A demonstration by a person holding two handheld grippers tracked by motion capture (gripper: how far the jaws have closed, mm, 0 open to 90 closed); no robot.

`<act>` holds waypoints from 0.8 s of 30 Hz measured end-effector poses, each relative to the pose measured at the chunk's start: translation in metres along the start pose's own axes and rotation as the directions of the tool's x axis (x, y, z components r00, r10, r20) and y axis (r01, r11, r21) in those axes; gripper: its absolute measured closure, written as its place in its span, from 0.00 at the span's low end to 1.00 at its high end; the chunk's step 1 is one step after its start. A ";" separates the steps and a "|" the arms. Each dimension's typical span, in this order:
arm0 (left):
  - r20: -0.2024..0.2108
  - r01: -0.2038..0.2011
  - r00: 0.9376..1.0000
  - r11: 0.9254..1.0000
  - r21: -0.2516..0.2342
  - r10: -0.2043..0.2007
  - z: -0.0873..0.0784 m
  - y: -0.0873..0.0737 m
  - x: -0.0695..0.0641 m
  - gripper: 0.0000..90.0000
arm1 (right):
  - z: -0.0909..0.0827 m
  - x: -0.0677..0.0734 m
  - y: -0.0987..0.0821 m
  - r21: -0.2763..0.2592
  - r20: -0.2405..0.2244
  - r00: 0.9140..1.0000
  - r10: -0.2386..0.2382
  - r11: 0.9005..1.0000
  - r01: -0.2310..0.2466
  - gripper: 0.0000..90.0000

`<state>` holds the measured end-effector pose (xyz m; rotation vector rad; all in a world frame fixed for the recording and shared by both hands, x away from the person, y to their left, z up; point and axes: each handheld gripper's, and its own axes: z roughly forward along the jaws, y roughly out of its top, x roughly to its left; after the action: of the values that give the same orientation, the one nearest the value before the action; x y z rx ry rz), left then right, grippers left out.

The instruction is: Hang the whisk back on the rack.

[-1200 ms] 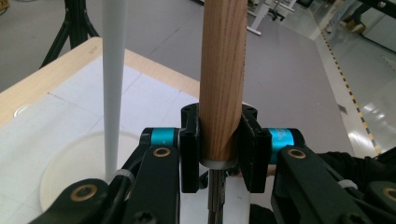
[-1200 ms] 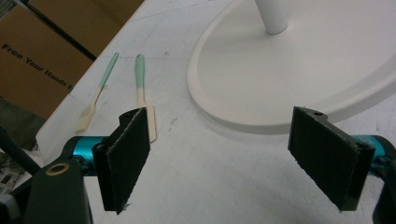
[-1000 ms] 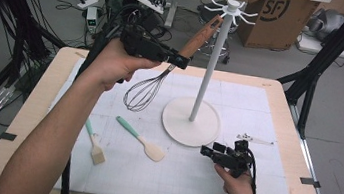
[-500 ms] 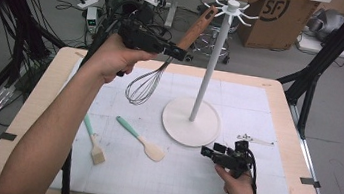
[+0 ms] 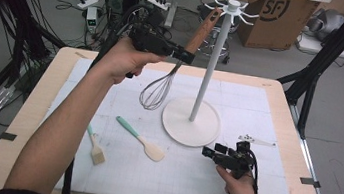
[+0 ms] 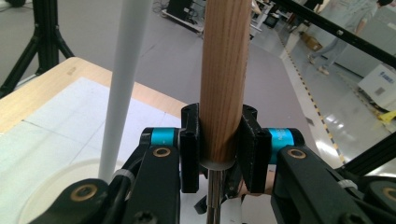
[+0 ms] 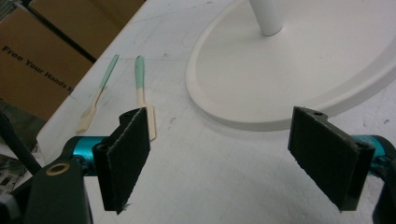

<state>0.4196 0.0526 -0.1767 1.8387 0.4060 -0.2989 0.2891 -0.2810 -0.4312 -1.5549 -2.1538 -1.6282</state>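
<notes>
Above the table (image 5: 280, 98), the left gripper (image 5: 185, 56) clamps one wooden-handled whisk (image 5: 158, 90) beside the white hook stand (image 5: 191, 125); one spatula (image 5: 141, 140) and one brush (image 5: 95, 147) lie below, right gripper (image 5: 215, 155) gaping empty.

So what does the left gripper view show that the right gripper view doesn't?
Left gripper view: the left gripper clamped on the whisk by its wooden handle, with the stand's white pole beside it and the table's wooden edge behind.

Right gripper view: the right gripper open just above the mat, plus the spatula and brush lying flat.

Both: the white stand, its round base included.
</notes>
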 end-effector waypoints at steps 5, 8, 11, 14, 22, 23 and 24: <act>0.038 0.015 0.999 1.000 0.003 -0.016 0.004 -0.001 0.005 0.81 | -0.003 0.000 0.000 -0.007 0.000 1.000 0.001 1.000 -0.001 0.22; 0.055 0.023 0.998 1.000 0.000 -0.023 0.004 -0.001 0.007 0.81 | -0.004 0.000 0.000 -0.009 0.003 1.000 0.002 1.000 -0.002 0.22; 0.064 0.016 0.998 1.000 0.004 -0.017 0.005 -0.002 0.006 0.81 | -0.005 -0.001 -0.001 -0.011 0.008 1.000 -0.002 1.000 0.002 0.22; 0.071 0.022 0.997 1.000 0.011 -0.022 0.009 -0.003 0.006 0.81 | -0.005 -0.001 -0.001 -0.009 0.007 1.000 -0.002 1.000 0.002 0.22; 0.107 0.026 0.994 0.999 0.029 -0.029 0.022 -0.002 0.004 0.81 | -0.006 0.001 -0.001 -0.014 0.007 1.000 -0.005 1.000 0.005 0.22; 0.112 0.026 0.993 0.999 0.029 -0.029 0.024 -0.002 0.004 0.82 | -0.006 0.001 -0.001 -0.014 0.007 1.000 -0.004 1.000 0.004 0.22; 0.116 0.030 0.993 0.999 0.029 -0.034 0.025 -0.002 0.004 0.82 | -0.006 0.001 -0.001 -0.014 0.007 1.000 -0.004 1.000 0.004 0.22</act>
<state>0.4224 0.0301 -0.1878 1.8326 0.3520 -0.4335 0.2850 -0.2847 -0.4289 -1.5635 -2.1547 -1.6458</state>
